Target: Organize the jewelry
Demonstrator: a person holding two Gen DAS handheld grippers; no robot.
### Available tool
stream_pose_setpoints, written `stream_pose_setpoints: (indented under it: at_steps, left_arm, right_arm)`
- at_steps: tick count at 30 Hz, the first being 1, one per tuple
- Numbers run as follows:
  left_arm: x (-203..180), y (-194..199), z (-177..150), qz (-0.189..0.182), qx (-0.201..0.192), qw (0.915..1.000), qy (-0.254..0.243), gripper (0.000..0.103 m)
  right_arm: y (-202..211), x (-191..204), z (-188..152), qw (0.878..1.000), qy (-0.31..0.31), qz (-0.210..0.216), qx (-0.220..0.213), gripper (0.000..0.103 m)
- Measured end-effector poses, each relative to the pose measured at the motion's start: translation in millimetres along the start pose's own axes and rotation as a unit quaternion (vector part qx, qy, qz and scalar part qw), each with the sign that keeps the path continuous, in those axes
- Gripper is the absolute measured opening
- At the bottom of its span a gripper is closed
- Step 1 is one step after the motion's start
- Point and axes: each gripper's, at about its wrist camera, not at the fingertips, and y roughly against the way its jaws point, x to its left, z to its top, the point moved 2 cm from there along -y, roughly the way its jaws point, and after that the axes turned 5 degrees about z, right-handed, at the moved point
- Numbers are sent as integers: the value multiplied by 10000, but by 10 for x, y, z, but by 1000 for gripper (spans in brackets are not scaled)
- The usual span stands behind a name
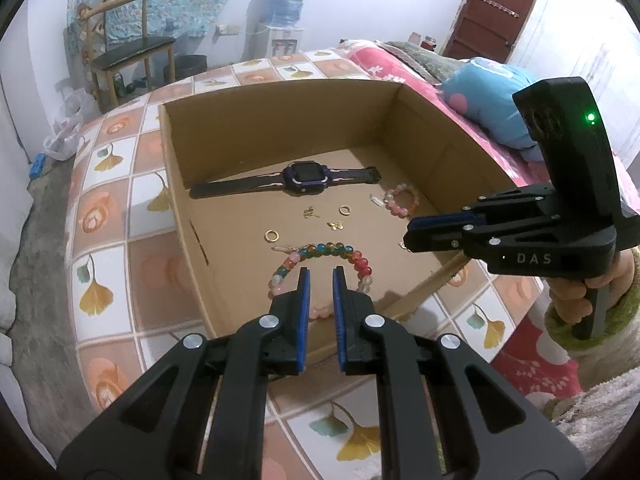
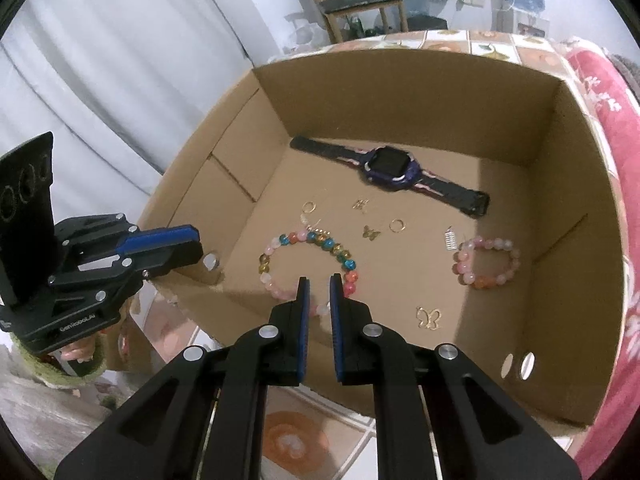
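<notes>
An open cardboard box holds the jewelry. A dark smartwatch lies across the back of its floor. In front of it lie gold hoop earrings, small gold butterfly charms, a multicolour bead bracelet and a pink bead bracelet. My left gripper hovers over the near part of the multicolour bracelet, shut with nothing in it. My right gripper hangs above the same bracelet from the other side, shut and empty. A larger gold butterfly lies near the pink bracelet.
The box rests on a bed cover printed with tiles and leaves. A blue pillow and a pink blanket lie to one side. A wooden chair, a water dispenser and a brown door stand beyond.
</notes>
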Motion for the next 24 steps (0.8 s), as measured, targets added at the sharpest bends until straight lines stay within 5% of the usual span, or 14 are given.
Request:
stream_pose_setpoints:
  at_steps: [4, 6, 12, 18, 24]
  left_arm:
    - [-33, 93, -66, 5, -164, 9998, 93, 12]
    - [-105, 223, -88, 116, -462, 9988, 62, 47]
    - [-445, 554, -115, 444, -1145, 9920, -279, 81]
    - [-546, 784, -129, 984, -1706, 9803, 165, 94]
    - [-469, 910, -90, 1458, -1887, 9679, 790, 95]
  right_arm:
    - [241, -20, -69, 9989, -149, 73, -440, 12]
    - [446, -24, -131, 9965, -264, 21, -791, 32]
    - [934, 67, -376, 9879, -285, -349, -1486, 56]
    - [1210, 156, -561, 9781, -290, -998, -1803, 83]
    - [1158, 243, -629, 9645, -60, -2004, -1717, 90]
